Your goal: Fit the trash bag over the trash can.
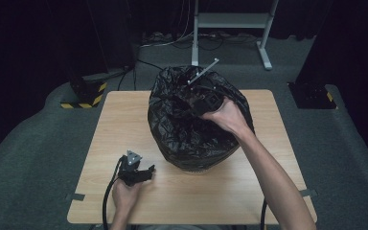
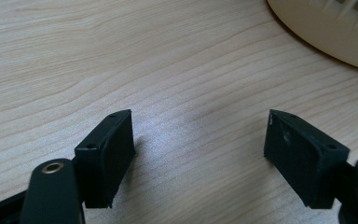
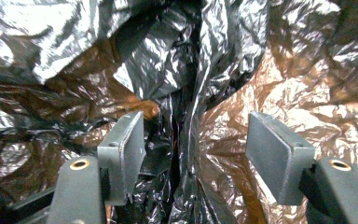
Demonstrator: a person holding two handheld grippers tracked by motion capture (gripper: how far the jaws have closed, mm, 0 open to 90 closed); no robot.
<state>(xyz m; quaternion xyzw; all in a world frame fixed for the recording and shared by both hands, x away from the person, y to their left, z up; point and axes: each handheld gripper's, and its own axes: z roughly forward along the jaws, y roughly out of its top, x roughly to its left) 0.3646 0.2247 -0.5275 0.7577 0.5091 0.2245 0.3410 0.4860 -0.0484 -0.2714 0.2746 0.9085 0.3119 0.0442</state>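
A crumpled black plastic bag (image 1: 191,129) covers a round bin in the middle of the wooden table (image 1: 124,120). My right gripper (image 1: 202,98) is at the bag's top opening, held by a hand reaching from the lower right. In the right gripper view its jaws stand apart, open (image 3: 193,158), facing the shiny black folds of the bag (image 3: 186,84), with a loose fold between them and no pad pressing on it. My left gripper (image 1: 146,173) rests low on the table at the front left, open (image 2: 198,154) over bare wood.
A cream rim of the bin (image 2: 326,32) shows at the upper right of the left gripper view. Behind the table stand a grey metal frame (image 1: 230,28) and a post base with yellow-black tape (image 1: 84,96). Cables trail off the table's front edge.
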